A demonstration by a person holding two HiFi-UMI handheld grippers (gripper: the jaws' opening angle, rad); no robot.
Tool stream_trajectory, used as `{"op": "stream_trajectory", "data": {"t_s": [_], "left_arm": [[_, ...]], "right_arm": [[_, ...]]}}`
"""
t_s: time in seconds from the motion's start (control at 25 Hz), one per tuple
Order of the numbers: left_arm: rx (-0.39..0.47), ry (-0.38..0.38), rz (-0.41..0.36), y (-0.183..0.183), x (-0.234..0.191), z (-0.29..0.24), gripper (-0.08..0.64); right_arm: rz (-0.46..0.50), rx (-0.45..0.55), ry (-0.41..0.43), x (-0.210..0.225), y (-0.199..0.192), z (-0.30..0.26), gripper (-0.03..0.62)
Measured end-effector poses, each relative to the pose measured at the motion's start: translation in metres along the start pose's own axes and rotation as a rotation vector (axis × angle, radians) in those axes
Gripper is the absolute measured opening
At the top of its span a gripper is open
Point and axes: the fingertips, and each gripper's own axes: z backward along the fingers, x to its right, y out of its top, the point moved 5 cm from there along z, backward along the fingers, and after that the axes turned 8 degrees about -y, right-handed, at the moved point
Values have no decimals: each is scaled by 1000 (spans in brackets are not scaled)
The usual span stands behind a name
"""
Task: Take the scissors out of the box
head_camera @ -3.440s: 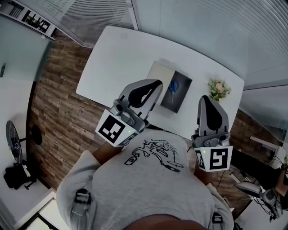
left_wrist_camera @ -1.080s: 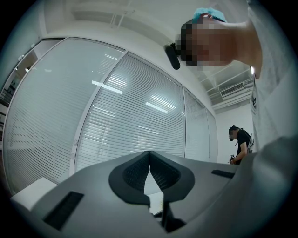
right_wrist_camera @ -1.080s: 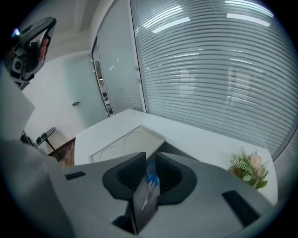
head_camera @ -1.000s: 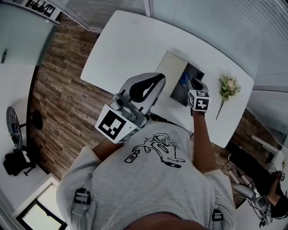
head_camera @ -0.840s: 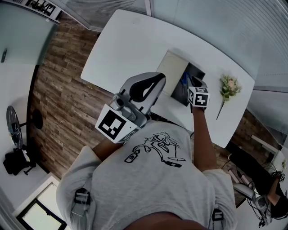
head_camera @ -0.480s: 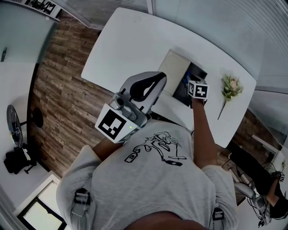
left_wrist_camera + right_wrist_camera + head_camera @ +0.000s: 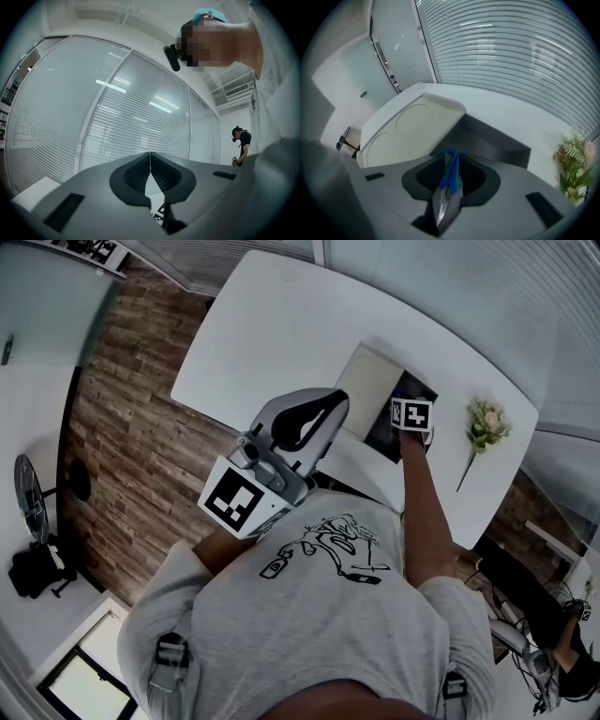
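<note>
The scissors (image 7: 443, 204), blue-handled with short steel blades, are pinched between the pads of my right gripper (image 7: 451, 161), handles pointing away from the camera. Just beyond them lies the open box, with its dark interior (image 7: 497, 140) and its cream lid (image 7: 410, 126) folded out to the left. In the head view the right gripper's marker cube (image 7: 412, 414) hovers over the box (image 7: 386, 427) at arm's length, and the scissors are hidden beneath it. My left gripper (image 7: 295, 427) is held close to the chest, shut with nothing in it, aimed at the glass wall (image 7: 150, 157).
A small artificial flower sprig (image 7: 487, 423) lies on the white table (image 7: 281, 324) right of the box, also in the right gripper view (image 7: 574, 161). Wood floor (image 7: 122, 446) lies left of the table. Blinds and glass walls stand behind it.
My right gripper has gone from beside the body out to the box, and in the last second edged slightly farther over it. The left gripper has stayed put.
</note>
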Motion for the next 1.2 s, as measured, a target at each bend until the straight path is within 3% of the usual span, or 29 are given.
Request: {"op": "stream_trajectory", "data": {"t_s": [0.68, 1.2], "left_arm": [[10, 25, 11, -2, -6, 9, 21], [20, 39, 9, 5, -5, 16, 21]], "right_arm": [[-52, -154, -14, 5, -3, -29, 84], [-60, -129, -18, 4, 0, -26, 74]]}}
